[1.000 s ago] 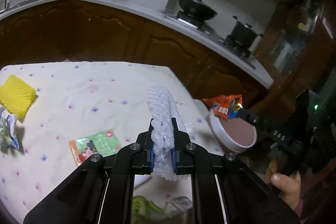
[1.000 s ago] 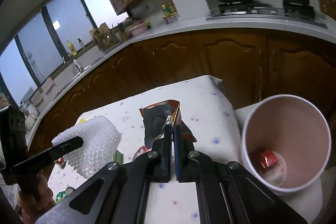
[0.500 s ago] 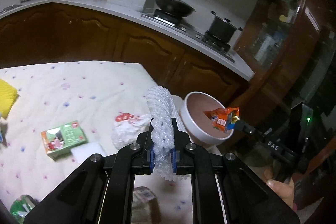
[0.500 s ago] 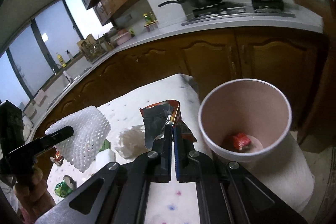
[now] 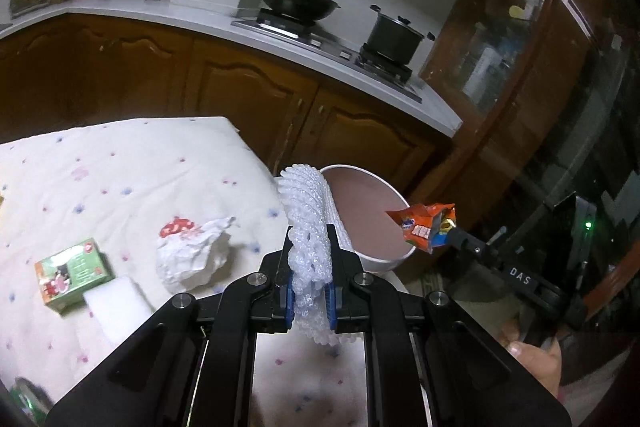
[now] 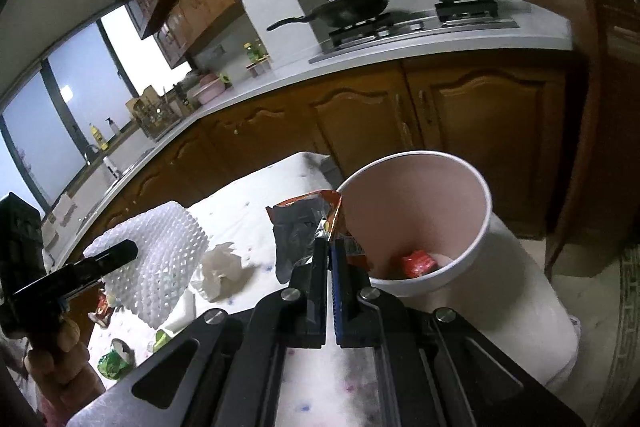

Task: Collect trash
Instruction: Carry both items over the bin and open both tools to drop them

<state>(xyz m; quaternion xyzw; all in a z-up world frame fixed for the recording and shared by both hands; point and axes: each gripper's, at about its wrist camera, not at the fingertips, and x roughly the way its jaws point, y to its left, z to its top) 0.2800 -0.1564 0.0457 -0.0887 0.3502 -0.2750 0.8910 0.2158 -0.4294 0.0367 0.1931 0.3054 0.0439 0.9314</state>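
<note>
My left gripper (image 5: 310, 297) is shut on a white foam net sleeve (image 5: 310, 223), held above the table edge just left of the white trash bin (image 5: 380, 259). The sleeve also shows in the right wrist view (image 6: 152, 259). My right gripper (image 6: 330, 267) is shut on an orange snack wrapper (image 6: 312, 223), held at the bin's near rim (image 6: 420, 283); the wrapper also shows in the left wrist view (image 5: 426, 227). A red wrapper (image 6: 418, 263) lies at the bottom of the bin.
On the dotted tablecloth (image 5: 120, 167) lie a crumpled white bag (image 5: 192, 255), a green carton (image 5: 70, 271), a white block (image 5: 114, 307) and green wrappers (image 6: 114, 361). Wooden kitchen cabinets (image 5: 240, 99) and a stove with pans (image 5: 300, 1) stand behind.
Both grippers have moved right toward the bin with their loads. The bin is now closer, and the snack wrapper sits at its rim.
</note>
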